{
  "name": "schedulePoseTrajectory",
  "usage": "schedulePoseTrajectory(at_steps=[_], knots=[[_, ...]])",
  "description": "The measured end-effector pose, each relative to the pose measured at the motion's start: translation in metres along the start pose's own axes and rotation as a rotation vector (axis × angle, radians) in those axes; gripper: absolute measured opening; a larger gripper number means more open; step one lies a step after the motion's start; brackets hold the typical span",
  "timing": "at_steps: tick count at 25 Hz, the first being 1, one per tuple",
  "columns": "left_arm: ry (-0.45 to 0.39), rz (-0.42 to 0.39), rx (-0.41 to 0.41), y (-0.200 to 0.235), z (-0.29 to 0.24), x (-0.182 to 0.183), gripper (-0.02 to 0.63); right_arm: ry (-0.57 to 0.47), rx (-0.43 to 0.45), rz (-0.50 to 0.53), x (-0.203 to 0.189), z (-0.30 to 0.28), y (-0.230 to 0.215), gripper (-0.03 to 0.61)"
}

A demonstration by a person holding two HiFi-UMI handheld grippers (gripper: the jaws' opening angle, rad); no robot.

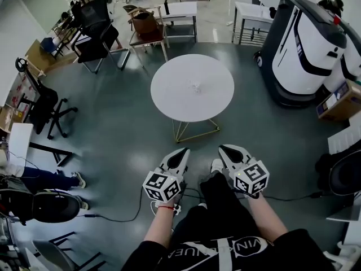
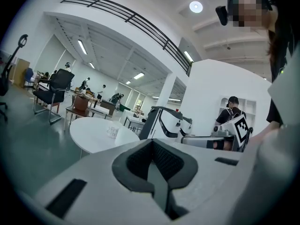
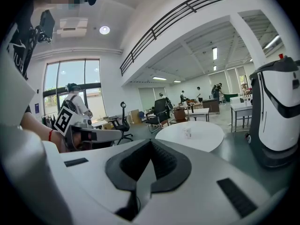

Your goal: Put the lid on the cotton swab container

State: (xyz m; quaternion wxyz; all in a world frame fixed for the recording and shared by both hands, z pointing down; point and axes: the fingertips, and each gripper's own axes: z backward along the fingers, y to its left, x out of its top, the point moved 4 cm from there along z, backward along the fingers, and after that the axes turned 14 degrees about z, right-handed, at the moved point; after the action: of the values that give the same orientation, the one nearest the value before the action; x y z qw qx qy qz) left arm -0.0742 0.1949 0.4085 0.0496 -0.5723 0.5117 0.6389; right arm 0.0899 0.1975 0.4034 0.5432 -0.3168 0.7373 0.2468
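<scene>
Both claws are closest to me, low in the head view above my black trousers [image 1: 225, 210]. Left gripper [image 1: 182, 151], white shell with a square-marker cube: jaws pressed together, dark pads meeting along the seam, nothing between them. Right gripper [image 1: 224, 149]: same, jaws closed on nothing. They sit side by side with tips apart, pointing at the table. Both are over the floor, short of the table's near edge. Red band [image 1: 165, 207] on my left wrist.

Small clear cotton swab container [image 1: 195, 86] stands upright about mid-table, well in from every edge and well apart from both grippers. Each gripper view has it ahead of the jaws on the tabletop. It's too small in all three views to tell if it's capped.

Round white table [image 1: 169, 103] carries it. Thin gold wire legs [image 1: 196, 131] show under the near edge. Glossy grey floor [image 1: 124, 140] all round.

Outward from there:
- Off the table's right edge: large white-and-black machine [image 1: 307, 47], with a brown cardboard box [image 1: 338, 101] just beside it.
- Past the far edge: brown chair [image 1: 145, 26] and a white desk [image 1: 180, 10].
- Far left: black office chairs [image 1: 96, 35], and another black chair [image 1: 45, 109] nearer me.
- Floor left of my legs: thin black cable [image 1: 113, 218].
</scene>
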Motion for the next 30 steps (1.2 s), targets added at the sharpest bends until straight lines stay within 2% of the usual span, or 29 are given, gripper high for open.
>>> schedulePoseTrajectory(at_steps=[8,13,26,30], knots=[[-0.011,0.009,0.046,0.040,-0.072,0.041,0.006,0.012,0.071,-0.009,0.012,-0.075,-0.069,0.003],[0.015,0.017,0.050,0.055,-0.114,0.058,0.006,0.033,0.115,-0.020,0.016,-0.116,-0.106,0.003],[0.074,0.052,0.082,0.090,-0.208,0.076,0.006,0.092,0.181,-0.060,-0.003,-0.174,-0.187,0.003],[0.068,0.067,0.092,0.098,-0.228,0.078,0.006,0.116,0.214,-0.069,-0.012,-0.188,-0.201,0.003]])
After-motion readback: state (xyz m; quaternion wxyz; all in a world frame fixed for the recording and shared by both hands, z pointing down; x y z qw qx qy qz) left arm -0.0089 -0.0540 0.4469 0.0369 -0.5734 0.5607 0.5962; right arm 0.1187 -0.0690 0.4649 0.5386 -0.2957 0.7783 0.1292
